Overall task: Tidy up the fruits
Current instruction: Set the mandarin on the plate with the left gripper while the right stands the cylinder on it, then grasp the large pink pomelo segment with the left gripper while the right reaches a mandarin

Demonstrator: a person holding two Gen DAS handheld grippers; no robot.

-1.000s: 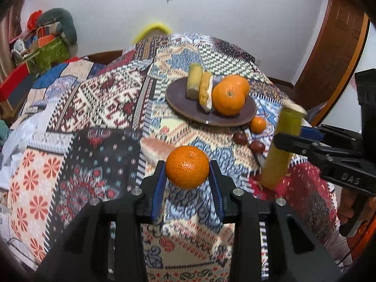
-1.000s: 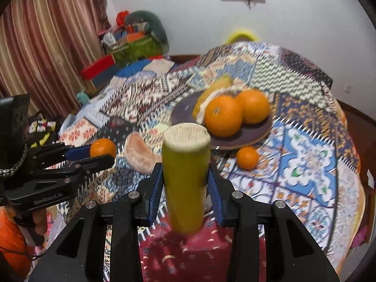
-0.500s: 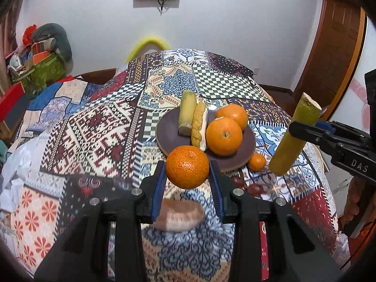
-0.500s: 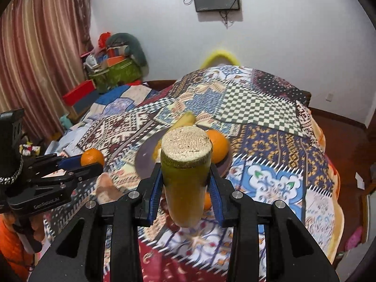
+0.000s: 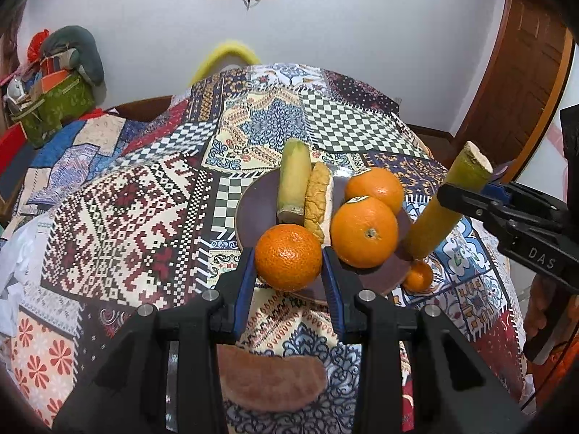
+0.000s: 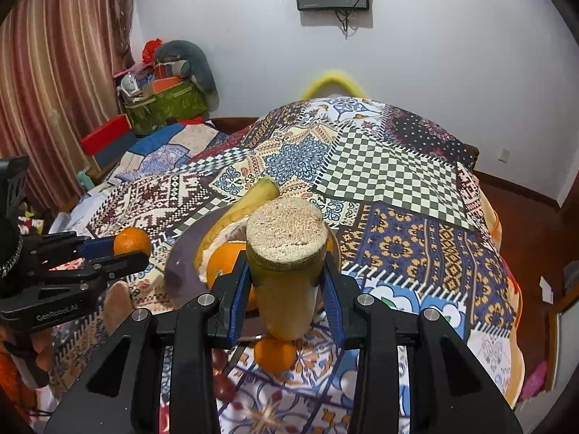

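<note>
My left gripper (image 5: 288, 271) is shut on an orange mandarin (image 5: 288, 256), held above the near rim of the dark round plate (image 5: 253, 202). The plate holds two oranges (image 5: 363, 231), a green-yellow stalk piece (image 5: 294, 184) and a yellow-white slice (image 5: 318, 199). My right gripper (image 6: 286, 282) is shut on a yellow-green sugarcane piece (image 6: 286, 253), held upright over the plate's right side; it also shows in the left wrist view (image 5: 445, 209). The left gripper with its mandarin (image 6: 131, 240) shows at the left of the right wrist view.
A small mandarin (image 5: 419, 276) lies on the patchwork cloth just right of the plate, also below the sugarcane (image 6: 275, 354). A brown-orange slice (image 5: 271, 379) lies on the cloth below my left gripper. Dark red fruits (image 6: 220, 383) lie near the front. Boxes and clutter (image 6: 163, 97) stand back left.
Both grippers have moved forward and up over the table toward the plate, each still holding its fruit. The brown-orange slice has dropped behind under the left gripper.
</note>
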